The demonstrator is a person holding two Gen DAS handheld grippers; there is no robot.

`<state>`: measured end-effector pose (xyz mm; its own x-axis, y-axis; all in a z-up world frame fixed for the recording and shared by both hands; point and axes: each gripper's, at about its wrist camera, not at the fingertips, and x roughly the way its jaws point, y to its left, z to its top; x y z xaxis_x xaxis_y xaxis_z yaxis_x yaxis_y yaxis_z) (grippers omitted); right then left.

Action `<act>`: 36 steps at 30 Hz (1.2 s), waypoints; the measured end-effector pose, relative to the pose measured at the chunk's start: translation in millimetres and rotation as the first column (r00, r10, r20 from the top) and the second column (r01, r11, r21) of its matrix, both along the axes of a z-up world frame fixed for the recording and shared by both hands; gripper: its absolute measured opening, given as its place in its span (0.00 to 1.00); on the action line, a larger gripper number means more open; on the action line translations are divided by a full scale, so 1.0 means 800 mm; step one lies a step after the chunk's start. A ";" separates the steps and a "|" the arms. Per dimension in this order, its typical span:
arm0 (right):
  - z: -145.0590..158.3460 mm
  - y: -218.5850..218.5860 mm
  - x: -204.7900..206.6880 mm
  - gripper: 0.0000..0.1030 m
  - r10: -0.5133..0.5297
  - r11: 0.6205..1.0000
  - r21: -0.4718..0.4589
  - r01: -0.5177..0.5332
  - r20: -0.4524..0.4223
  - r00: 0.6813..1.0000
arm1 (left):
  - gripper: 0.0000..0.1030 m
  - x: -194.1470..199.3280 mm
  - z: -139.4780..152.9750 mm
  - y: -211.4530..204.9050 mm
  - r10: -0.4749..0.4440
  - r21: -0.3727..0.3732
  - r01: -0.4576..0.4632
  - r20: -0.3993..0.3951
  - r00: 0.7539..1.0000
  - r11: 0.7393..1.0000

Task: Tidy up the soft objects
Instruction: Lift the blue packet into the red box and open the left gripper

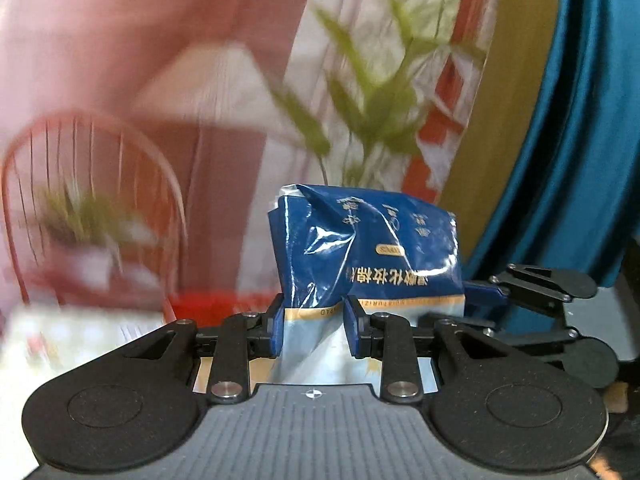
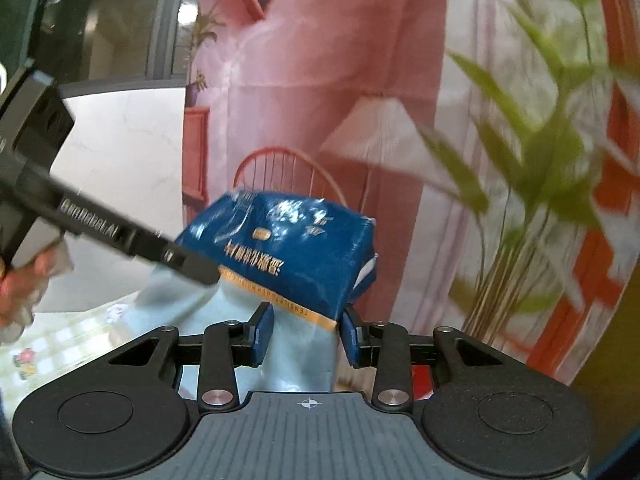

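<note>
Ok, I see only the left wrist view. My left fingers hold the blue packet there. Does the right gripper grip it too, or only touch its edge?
Observer: It grips it. In the right wrist view the right gripper has both fingers pressed on the pale lower part of the blue packet.
Operator: And how does my left gripper look from that side?
Observer: The left gripper comes in from the upper left and meets the packet at its gold band.
Operator: Is a person visible?
Observer: Only a hand at the left edge, behind that gripper.
</note>
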<state>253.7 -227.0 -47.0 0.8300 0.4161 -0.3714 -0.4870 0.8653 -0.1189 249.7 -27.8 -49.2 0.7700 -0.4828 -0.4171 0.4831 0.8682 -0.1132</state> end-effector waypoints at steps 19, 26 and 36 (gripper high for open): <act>-0.113 0.004 0.091 0.29 -0.110 0.979 -0.183 0.092 -0.091 0.990 | 0.31 0.118 -0.105 -0.041 -0.022 0.103 0.051 -0.265 0.964 0.993; -0.151 -0.009 0.102 0.29 -0.145 0.980 -0.167 0.104 -0.252 0.957 | 0.30 0.134 -0.153 -0.050 -0.016 0.135 0.075 -0.396 0.918 0.988; -0.180 -0.022 0.117 0.28 -0.193 0.981 -0.076 0.178 -0.452 0.871 | 0.30 0.141 -0.178 -0.061 0.000 0.184 0.094 -0.453 0.892 0.979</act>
<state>347.7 -244.2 -191.4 0.6266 0.2538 -0.7369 -0.3248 0.9445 0.0491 362.7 -76.9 -191.8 0.4566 -0.3868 -0.8012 0.4620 0.8727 -0.1580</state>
